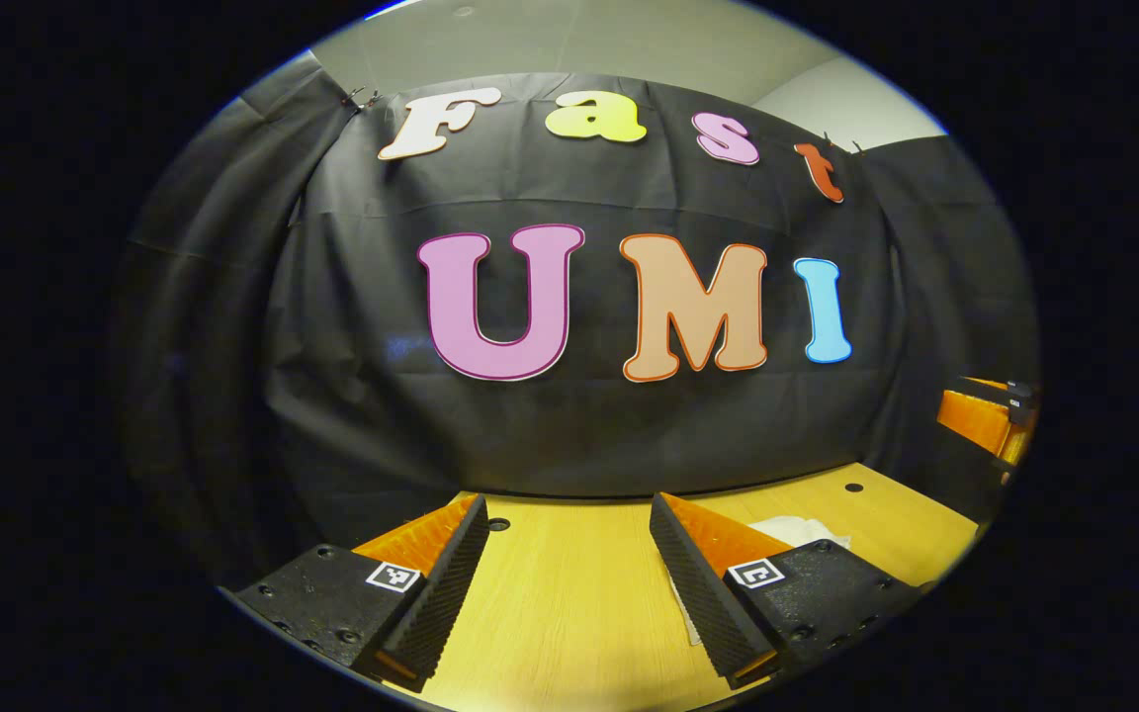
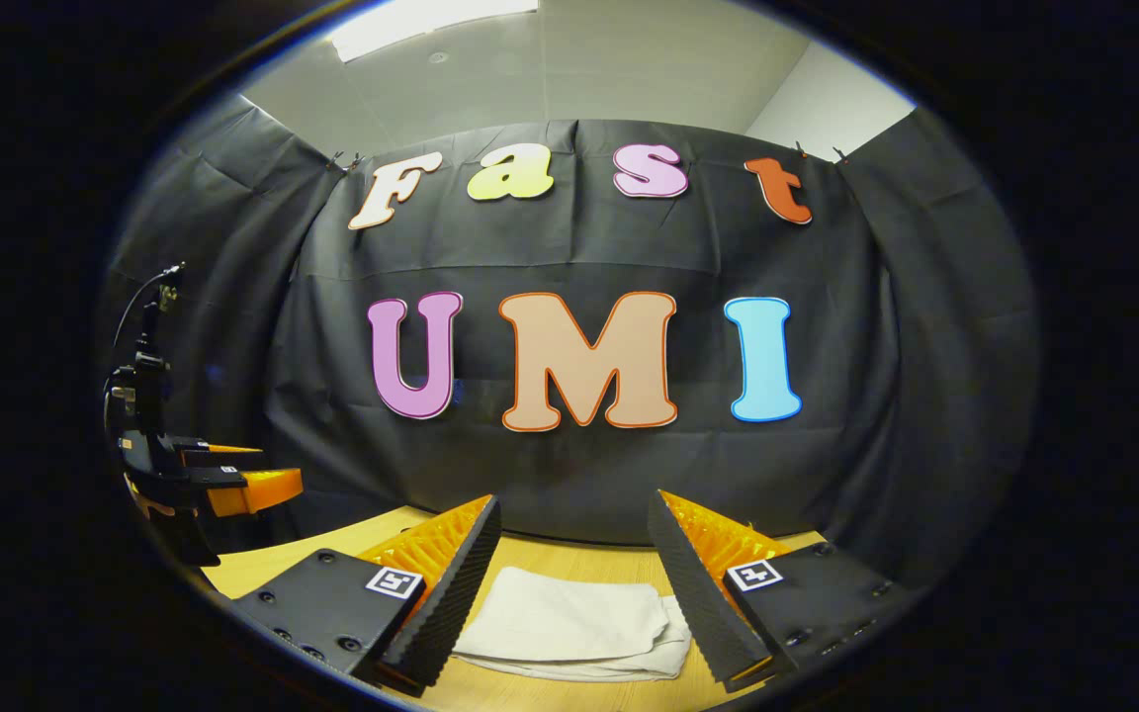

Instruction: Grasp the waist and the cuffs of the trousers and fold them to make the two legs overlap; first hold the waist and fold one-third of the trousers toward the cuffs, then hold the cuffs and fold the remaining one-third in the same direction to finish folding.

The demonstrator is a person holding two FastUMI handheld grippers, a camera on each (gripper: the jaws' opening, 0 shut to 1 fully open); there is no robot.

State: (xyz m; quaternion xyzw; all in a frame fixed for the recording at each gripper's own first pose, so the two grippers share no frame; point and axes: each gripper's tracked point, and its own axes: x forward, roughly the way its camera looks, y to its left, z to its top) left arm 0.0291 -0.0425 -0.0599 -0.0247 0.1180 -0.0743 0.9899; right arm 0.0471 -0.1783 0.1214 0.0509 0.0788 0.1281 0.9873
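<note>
Right gripper view: white trousers, folded into a soft rumpled rectangle, flat on wood-grain table, between ridged fingers of right gripper, spread, touching nothing. Left gripper likewise spread over bare tabletop.

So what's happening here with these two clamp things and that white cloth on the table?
A person holds a tool in each hand over a wooden table. The trousers, white, lie in a compact folded bundle on it, just ahead of the right tool, which is open and not touching them. The left tool is open too, above bare tabletop, with an edge of the cloth off to its right. Nothing is gripped; the folding looks finished.
</note>
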